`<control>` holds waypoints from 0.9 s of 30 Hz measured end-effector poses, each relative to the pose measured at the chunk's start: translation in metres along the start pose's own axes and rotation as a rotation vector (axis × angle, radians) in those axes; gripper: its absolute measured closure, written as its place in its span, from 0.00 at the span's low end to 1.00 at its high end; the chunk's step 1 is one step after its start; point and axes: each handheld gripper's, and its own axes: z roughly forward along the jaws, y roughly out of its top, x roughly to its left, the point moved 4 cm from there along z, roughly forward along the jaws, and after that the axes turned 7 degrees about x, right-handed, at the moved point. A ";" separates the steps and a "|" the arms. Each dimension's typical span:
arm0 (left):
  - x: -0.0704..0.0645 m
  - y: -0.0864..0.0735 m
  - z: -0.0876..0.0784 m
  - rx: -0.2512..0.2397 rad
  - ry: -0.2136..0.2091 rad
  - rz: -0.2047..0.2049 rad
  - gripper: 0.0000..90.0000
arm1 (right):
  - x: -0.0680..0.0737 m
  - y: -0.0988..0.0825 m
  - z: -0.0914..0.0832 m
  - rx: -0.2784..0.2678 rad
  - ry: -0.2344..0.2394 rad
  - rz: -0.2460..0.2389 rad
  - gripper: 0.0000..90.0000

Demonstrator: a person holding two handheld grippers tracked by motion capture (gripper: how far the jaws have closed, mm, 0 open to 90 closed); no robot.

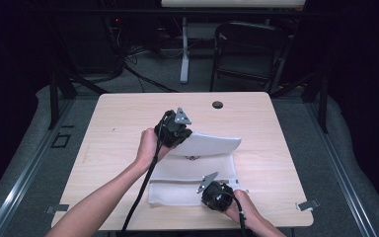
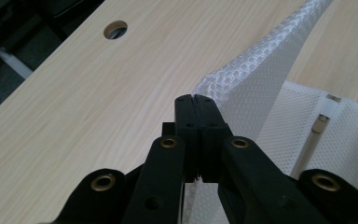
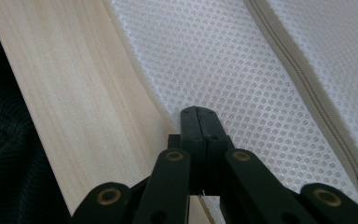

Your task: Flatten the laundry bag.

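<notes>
A white mesh bag [image 1: 192, 173] lies flat on the wooden table [image 1: 118, 133] near its front edge. My left gripper [image 1: 184, 135] is shut on the bag's upper layer and holds that flap [image 1: 214, 143] lifted and curled above the rest. In the left gripper view the gripper [image 2: 196, 99] pinches the raised mesh edge [image 2: 261, 79]. My right gripper [image 1: 211, 196] sits low at the bag's near edge. There the gripper [image 3: 198, 111] is shut at the border of the mesh [image 3: 242, 70], beside the bare wood. A zipper [image 3: 298, 70] runs along the fabric.
A round cable hole [image 1: 217, 104] sits at the table's far middle. Behind the table stand a dark chair [image 1: 249, 49] and a white table leg [image 1: 184, 49]. Metal clips [image 1: 307, 204] mark the front corners. Bare wood spreads left of the bag.
</notes>
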 end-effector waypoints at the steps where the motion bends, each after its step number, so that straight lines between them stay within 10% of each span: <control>1: 0.002 0.001 0.000 -0.004 0.004 -0.004 0.99 | 0.000 0.000 0.000 0.000 0.002 0.000 1.00; 12: 0.009 0.003 0.006 -0.014 0.004 -0.017 0.99 | -0.012 0.004 -0.010 -0.086 -0.033 0.054 1.00; 27: 0.016 0.008 0.008 -0.010 0.026 -0.034 0.99 | -0.018 -0.001 0.000 -0.012 -0.015 0.062 1.00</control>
